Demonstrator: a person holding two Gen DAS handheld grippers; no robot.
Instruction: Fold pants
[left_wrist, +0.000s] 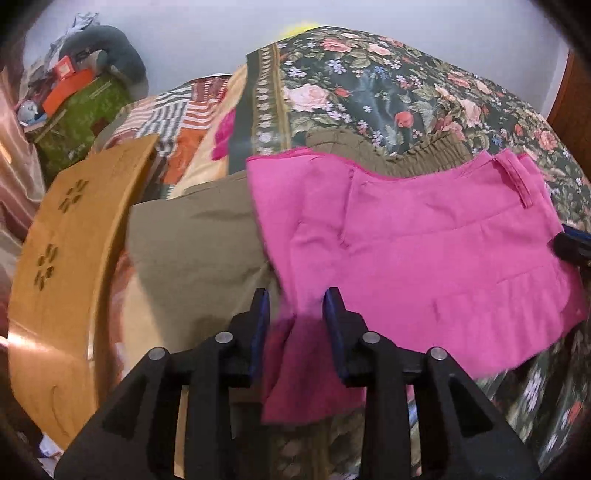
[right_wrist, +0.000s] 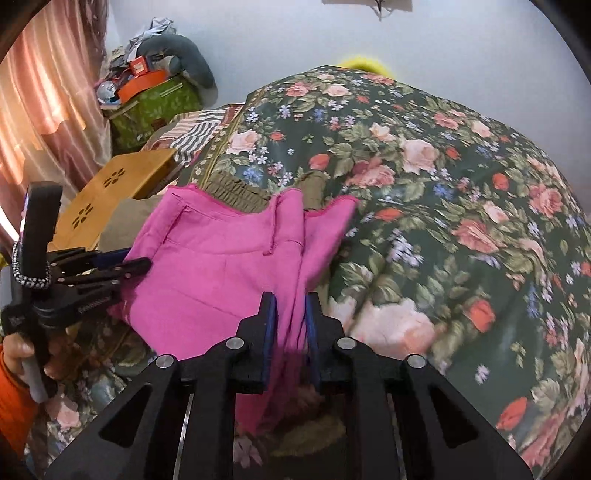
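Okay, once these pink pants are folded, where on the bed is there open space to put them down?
Open: floral bedspread right of the pink pants. Crowded: olive-green garment and wooden lap table on their left, striped patchwork bedding behind.

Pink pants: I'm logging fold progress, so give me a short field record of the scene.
garment: pink pants, lying on the floral bedspread
under it: olive garment
left gripper: jaws apart, pink cloth between them
right gripper: jaws narrowly apart, pink cloth between them
beside the bed: wooden board
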